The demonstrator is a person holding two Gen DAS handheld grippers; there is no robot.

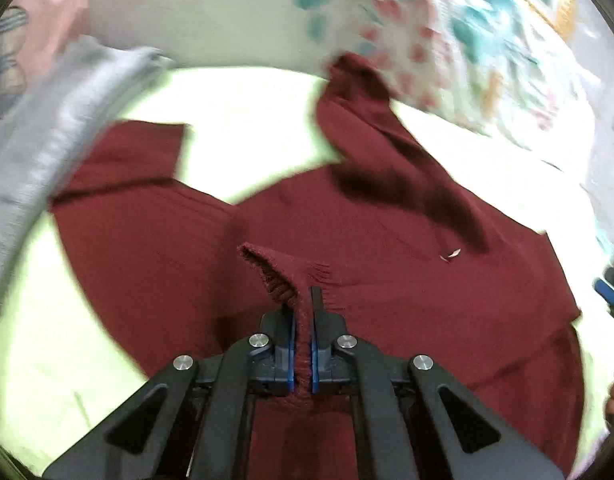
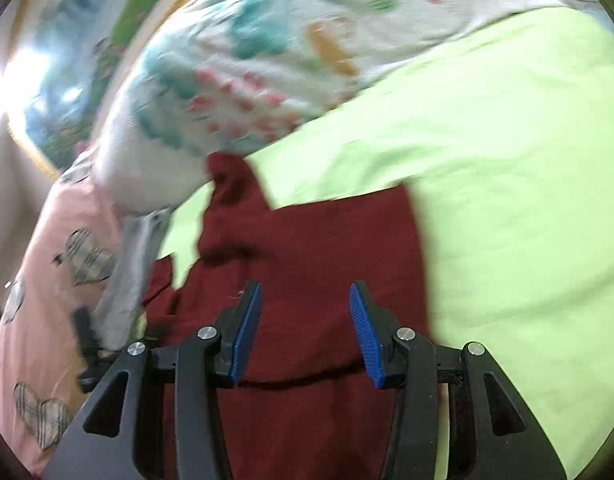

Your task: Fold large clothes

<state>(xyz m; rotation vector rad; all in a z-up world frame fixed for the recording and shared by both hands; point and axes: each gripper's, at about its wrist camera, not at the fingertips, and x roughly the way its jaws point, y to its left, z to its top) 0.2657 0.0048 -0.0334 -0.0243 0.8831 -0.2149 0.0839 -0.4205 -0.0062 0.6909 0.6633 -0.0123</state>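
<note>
A dark red knit sweater (image 1: 347,232) lies spread on a light green sheet (image 1: 43,344). One sleeve runs up to the far right, the other lies at the left. My left gripper (image 1: 303,300) is shut on a ribbed edge of the sweater, which bunches up between its blue pads. In the right wrist view the same sweater (image 2: 315,248) lies under my right gripper (image 2: 305,292), whose jaws stand wide open and empty just above the fabric. The green sheet (image 2: 507,200) fills the right side.
A grey garment (image 1: 55,128) lies at the left of the sweater. A floral quilt (image 1: 467,40) is bunched at the far side, also seen in the right wrist view (image 2: 247,60). A pink pillow with plaid hearts (image 2: 47,272) lies at the left.
</note>
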